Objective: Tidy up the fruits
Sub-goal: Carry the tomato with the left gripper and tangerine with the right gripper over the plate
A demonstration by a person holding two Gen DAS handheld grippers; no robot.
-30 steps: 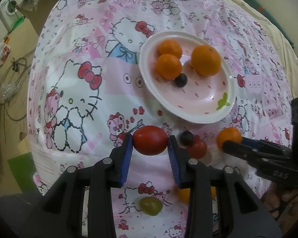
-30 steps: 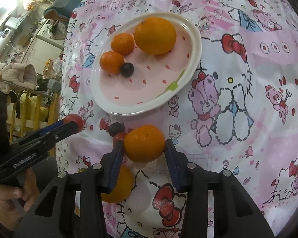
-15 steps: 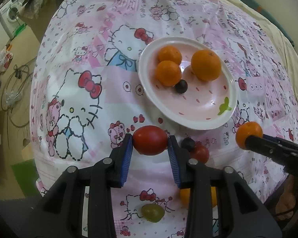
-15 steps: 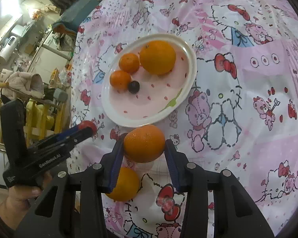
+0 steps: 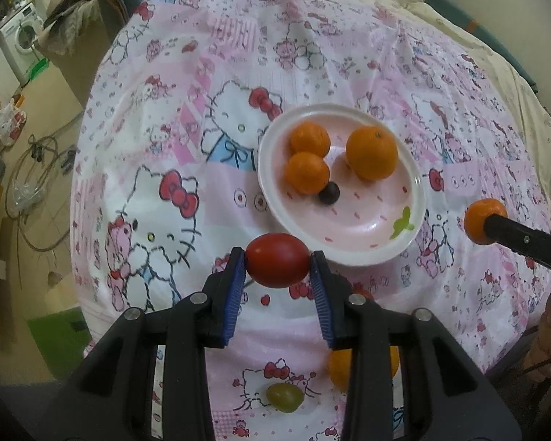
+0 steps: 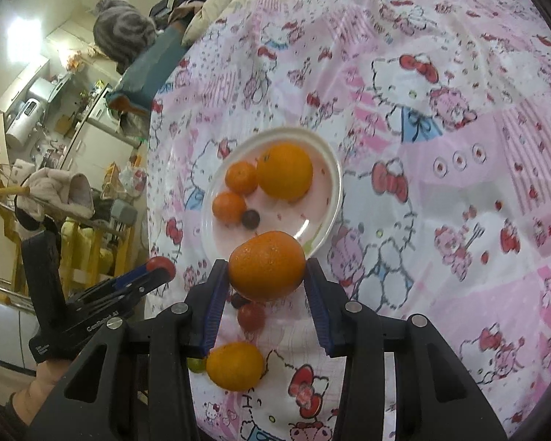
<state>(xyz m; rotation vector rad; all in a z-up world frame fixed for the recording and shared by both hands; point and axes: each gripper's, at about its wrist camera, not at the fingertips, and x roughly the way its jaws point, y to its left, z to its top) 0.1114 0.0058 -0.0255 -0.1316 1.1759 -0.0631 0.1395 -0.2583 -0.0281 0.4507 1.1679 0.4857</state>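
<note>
A red oval tomato (image 5: 277, 260) is pinched lengthwise between the blue pads of the left tongs (image 5: 277, 268), and a round tangerine (image 6: 266, 271) is clamped in the right tongs (image 6: 267, 283), both clear of the cloth. The pale pink plate (image 5: 367, 246) holds two small tangerines (image 5: 309, 139) (image 5: 307, 173) touching at its 10 o'clock side, a larger orange (image 5: 371, 153) at 1 o'clock and a dark grape (image 5: 329, 193) just beside the nearer small tangerine. Loose on the cloth at 6 o'clock from the plate lie a green grape (image 5: 285, 397), another orange fruit (image 6: 235, 366), a small red tomato (image 6: 251, 316) and a dark grape (image 6: 237, 300), partly hidden.
</note>
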